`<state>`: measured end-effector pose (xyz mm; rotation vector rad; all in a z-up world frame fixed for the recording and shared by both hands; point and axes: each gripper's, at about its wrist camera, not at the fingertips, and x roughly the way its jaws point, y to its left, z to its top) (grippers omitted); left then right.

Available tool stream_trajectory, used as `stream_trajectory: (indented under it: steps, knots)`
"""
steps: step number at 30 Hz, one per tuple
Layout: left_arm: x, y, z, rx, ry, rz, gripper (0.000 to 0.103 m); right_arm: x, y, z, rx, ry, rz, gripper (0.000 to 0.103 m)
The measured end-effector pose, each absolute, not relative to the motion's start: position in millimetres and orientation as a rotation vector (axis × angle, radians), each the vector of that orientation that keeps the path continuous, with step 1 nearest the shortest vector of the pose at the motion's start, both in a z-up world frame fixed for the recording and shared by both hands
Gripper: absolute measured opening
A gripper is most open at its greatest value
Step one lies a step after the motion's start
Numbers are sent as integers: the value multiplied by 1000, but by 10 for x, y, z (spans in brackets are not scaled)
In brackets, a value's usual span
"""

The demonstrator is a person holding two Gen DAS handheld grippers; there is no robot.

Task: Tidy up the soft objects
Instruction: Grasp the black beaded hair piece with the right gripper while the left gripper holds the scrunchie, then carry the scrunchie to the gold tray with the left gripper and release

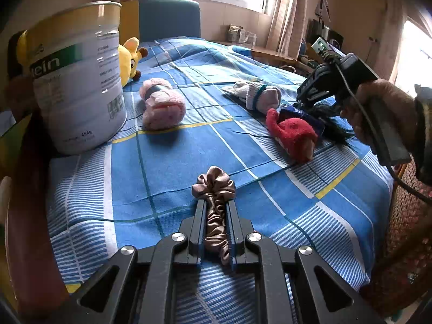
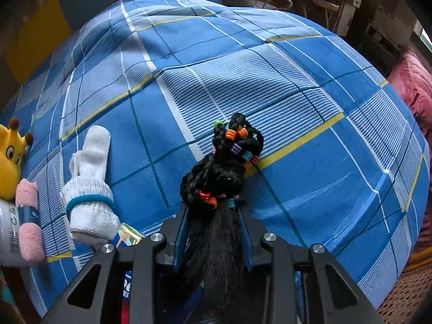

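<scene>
A taupe satin scrunchie (image 1: 213, 186) lies on the blue plaid sheet (image 1: 167, 162), and my left gripper (image 1: 215, 202) is shut on it, the fabric bunched between the fingers. My right gripper (image 2: 212, 208) is shut on a black braided hairpiece with coloured beads (image 2: 232, 159), which rests on the sheet (image 2: 297, 108). In the left wrist view a hand (image 1: 378, 113) holds that right gripper (image 1: 302, 102) over the black hair (image 1: 334, 131), beside a red fluffy item (image 1: 294, 135). Also on the sheet are a white sock bundle with a teal band (image 2: 89, 189), a pink fluffy bundle (image 1: 162, 105) and a yellow giraffe plush (image 2: 9, 159).
A tall open tin can (image 1: 78, 81) stands at the left of the bed. A blue printed packet (image 1: 297, 112) lies under the red item. A blue chair back (image 1: 170, 19) and a wooden desk (image 1: 272, 54) are behind. A woven basket (image 1: 405, 229) is off the right edge.
</scene>
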<state>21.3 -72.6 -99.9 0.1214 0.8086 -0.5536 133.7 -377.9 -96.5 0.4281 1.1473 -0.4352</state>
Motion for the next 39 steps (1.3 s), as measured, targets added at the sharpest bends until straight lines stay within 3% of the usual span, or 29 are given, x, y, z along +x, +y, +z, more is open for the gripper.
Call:
stream_trajectory:
  steps: [24, 39]
  knots:
    - [189, -748, -956, 132, 823, -519, 14, 1361, -3578, -974, 242, 1145, -452, 33]
    - [93, -409, -291, 30, 811, -445, 13, 1323, -3552, -952, 217, 1127, -448, 33]
